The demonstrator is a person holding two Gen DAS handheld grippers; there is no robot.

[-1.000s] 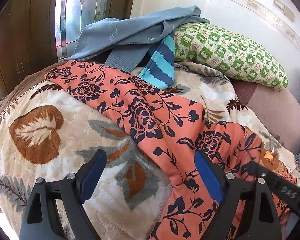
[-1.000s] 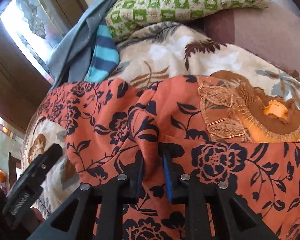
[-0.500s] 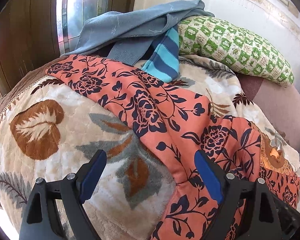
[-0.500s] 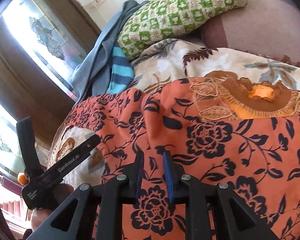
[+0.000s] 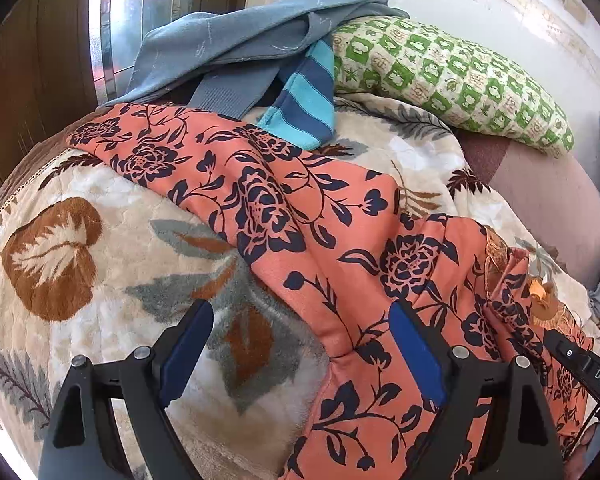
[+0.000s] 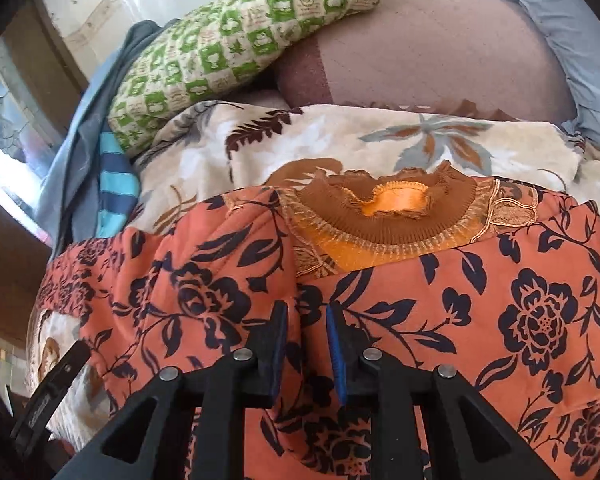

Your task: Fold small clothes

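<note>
An orange garment with dark blue flowers (image 5: 284, 216) lies across the leaf-patterned blanket (image 5: 100, 264), one long sleeve stretching toward the far left. Its brown and orange frilled collar (image 6: 396, 208) shows in the right wrist view. My right gripper (image 6: 306, 340) is shut on a raised fold of the garment's body just below the collar, with cloth bunched between the blue pads. My left gripper (image 5: 300, 344) hovers open above the sleeve's near edge and the blanket, touching nothing. Part of the right gripper's black body (image 5: 580, 364) shows at the left view's lower right.
A grey top (image 5: 240, 44) and a blue striped cloth (image 5: 308, 100) lie piled at the far end. A green checked pillow (image 5: 452, 76) rests beside them against the wall. A mauve bedsheet (image 6: 420, 52) and a pale blue cushion (image 6: 560, 28) lie beyond the collar.
My right gripper has shifted sideways and rolled with the pinched fold, so the collar now sits centred ahead of it. The garment's body bunches more near the left gripper, which has stayed put.
</note>
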